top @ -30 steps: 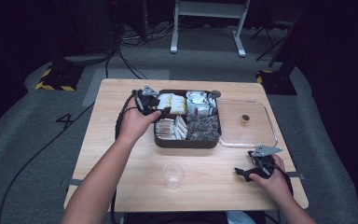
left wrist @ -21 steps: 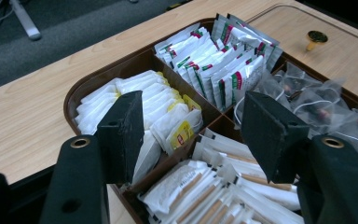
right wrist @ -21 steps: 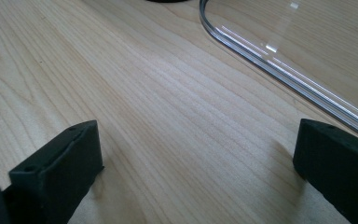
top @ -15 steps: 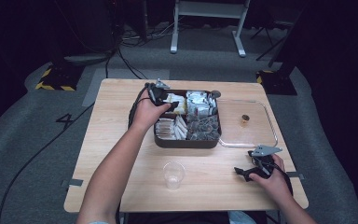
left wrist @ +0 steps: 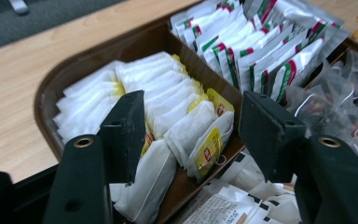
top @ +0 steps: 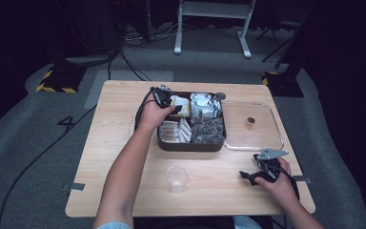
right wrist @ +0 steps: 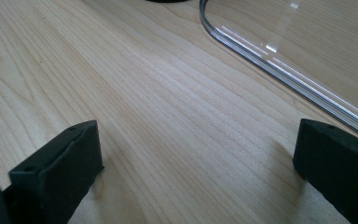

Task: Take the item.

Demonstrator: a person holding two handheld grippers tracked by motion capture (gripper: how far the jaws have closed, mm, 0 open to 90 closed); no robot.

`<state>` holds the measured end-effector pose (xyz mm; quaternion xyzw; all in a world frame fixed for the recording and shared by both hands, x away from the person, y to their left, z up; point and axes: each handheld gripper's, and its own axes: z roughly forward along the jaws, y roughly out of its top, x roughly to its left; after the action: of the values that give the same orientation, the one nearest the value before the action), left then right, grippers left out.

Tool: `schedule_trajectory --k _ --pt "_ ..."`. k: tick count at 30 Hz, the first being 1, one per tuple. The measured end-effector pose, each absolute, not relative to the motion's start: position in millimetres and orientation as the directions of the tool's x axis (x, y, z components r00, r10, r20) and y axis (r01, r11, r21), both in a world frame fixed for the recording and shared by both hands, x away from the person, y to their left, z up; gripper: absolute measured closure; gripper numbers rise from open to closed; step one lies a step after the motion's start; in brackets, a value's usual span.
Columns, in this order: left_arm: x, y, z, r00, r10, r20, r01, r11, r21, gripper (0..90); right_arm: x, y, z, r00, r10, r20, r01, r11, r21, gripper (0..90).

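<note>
Where grey carpet spreads, pale wooden table (top: 124,143) under dark surroundings

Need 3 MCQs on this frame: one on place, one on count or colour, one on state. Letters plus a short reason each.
1. Where does the left gripper hover?
A. over the dark brown compartment tray's far-left compartment of white tea bags with yellow tags
B. over the clear plastic cup
C. over the clear flat lid

2. How many clear plastic cups stand on the light wooden table?
A. three
B. one
C. two

3. How do the right gripper's jaws stand?
A. shut on a tea bag
B. shut on the lid
C. open, holding nothing

Key: 1 A, the left gripper view looks between its jaws onto the tea bags. 2 B, the high view shows a single cup near the table's front. 3 C, the right gripper view shows bare wood between the spread jaws, with the clear flat lid beyond.
</note>
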<state>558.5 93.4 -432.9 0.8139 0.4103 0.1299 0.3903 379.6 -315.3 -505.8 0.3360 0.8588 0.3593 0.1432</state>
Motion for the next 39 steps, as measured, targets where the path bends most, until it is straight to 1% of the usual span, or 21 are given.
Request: schedule_trajectory --k 6,7,8,12,20,21,24,28,31,32,33,35,39 --pt "564.1 90.0 -436.9 0.631 0.764 -0.134 0.596 -0.366 0.715 48.3 379.7 -315.3 -505.8 -0.734 0.68 -0.005 0.474 0.517 0.713 1.1" --pt "564.9 89.2 -437.9 0.632 0.763 -0.136 0.6 -0.37 0.709 51.5 379.7 -315.3 -505.8 -0.734 0.679 -0.005 0.474 0.516 0.713 1.1" --pt "565.6 88.9 -438.6 0.63 0.764 -0.136 0.607 -0.375 0.701 51.5 379.7 -315.3 -505.8 -0.734 0.679 -0.005 0.474 0.516 0.713 1.1" --pt "567.4 88.0 -443.5 0.624 0.764 -0.162 0.633 -0.373 0.678 60.0 379.7 -315.3 -505.8 -0.734 0.679 -0.005 0.474 0.517 0.713 1.1" --pt "568.1 83.1 -451.7 0.635 0.76 -0.139 0.632 -0.407 0.66 60.7 379.7 -315.3 -505.8 -0.734 0.679 -0.005 0.474 0.517 0.713 1.1" --pt "567.8 82.1 -452.4 0.633 0.76 -0.147 0.634 -0.4 0.662 63.3 379.7 -315.3 -505.8 -0.734 0.679 -0.005 0.474 0.517 0.713 1.1" --pt "567.6 80.6 -453.1 0.637 0.755 -0.156 0.635 -0.4 0.661 66.5 379.7 -315.3 -505.8 -0.734 0.679 -0.005 0.474 0.517 0.713 1.1" --pt "568.5 79.4 -453.3 0.639 0.752 -0.162 0.643 -0.408 0.648 75.8 379.7 -315.3 -505.8 -0.734 0.679 -0.005 0.474 0.517 0.713 1.1" --pt "569.8 79.5 -453.9 0.636 0.753 -0.17 0.653 -0.407 0.639 77.0 379.7 -315.3 -505.8 -0.734 0.679 -0.005 0.474 0.517 0.713 1.1" --pt "570.0 79.4 -454.2 0.638 0.751 -0.172 0.652 -0.408 0.639 80.3 379.7 -315.3 -505.8 -0.734 0.679 -0.005 0.474 0.517 0.713 1.1" --pt "569.9 79.3 -454.3 0.64 0.749 -0.172 0.652 -0.411 0.637 80.3 379.7 -315.3 -505.8 -0.734 0.679 -0.005 0.474 0.517 0.713 1.1" --pt "569.5 78.3 -454.4 0.65 0.743 -0.161 0.643 -0.425 0.637 86.3 379.7 -315.3 -505.8 -0.734 0.679 -0.005 0.474 0.517 0.713 1.1" --pt "567.5 74.1 -452.3 0.672 0.73 -0.126 0.618 -0.459 0.638 89.4 379.7 -315.3 -505.8 -0.734 0.679 -0.005 0.474 0.517 0.713 1.1"
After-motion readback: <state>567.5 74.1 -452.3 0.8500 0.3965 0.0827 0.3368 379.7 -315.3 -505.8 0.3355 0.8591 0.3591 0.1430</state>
